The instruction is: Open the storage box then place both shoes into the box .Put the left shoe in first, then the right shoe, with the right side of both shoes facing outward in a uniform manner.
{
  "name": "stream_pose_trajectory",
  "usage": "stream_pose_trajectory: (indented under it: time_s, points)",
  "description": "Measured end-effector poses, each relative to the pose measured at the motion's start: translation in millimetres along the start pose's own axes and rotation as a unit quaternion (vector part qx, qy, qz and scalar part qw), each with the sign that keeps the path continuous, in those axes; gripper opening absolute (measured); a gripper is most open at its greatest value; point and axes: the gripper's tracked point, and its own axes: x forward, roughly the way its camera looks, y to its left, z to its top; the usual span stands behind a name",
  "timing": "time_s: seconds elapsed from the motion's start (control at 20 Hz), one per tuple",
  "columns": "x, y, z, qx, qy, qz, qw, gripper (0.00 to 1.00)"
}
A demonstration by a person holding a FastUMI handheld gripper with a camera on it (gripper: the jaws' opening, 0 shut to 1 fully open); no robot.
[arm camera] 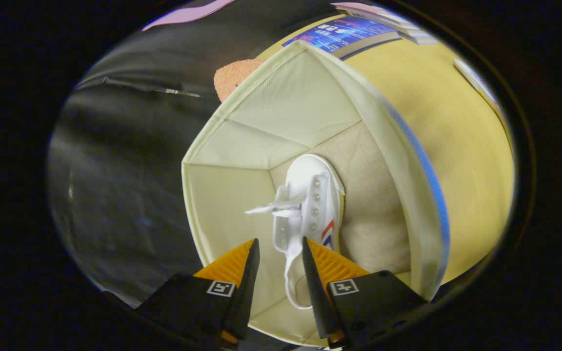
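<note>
The gripper (281, 253) points down into the open storage box (212, 204) at frame centre, fingers parted narrowly around the heel of one white high-top shoe (310, 204) without pressing it. The shoe lies on the box floor. The box stands on a yellow table (456, 146).

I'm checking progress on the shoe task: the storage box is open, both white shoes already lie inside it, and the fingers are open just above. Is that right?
Not quite. The gripper view shows one white shoe inside the open storage box, not two. The rest holds: the gripper hangs above it with its fingers apart, the shoe's heel end in the gap between them.
</note>
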Motion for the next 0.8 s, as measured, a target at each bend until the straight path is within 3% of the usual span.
stream_pose_trajectory:
  time_s: [0.2,0.35,0.45,0.6,0.65,0.8]
  points:
    - [-43,12,9,0.006,-0.002,0.044,0.999,0.56]
    - [-61,16,37,0.02,-0.023,0.077,0.997,0.57]
    - [-85,12,70,0.036,-0.051,0.099,0.993,0.64]
    - [-139,-13,122,0.065,-0.094,0.114,0.987,0.64]
    - [-137,-25,142,0.074,-0.109,0.115,0.985,0.64]
    - [-172,-77,194,0.098,-0.153,0.1,0.978,0.64]
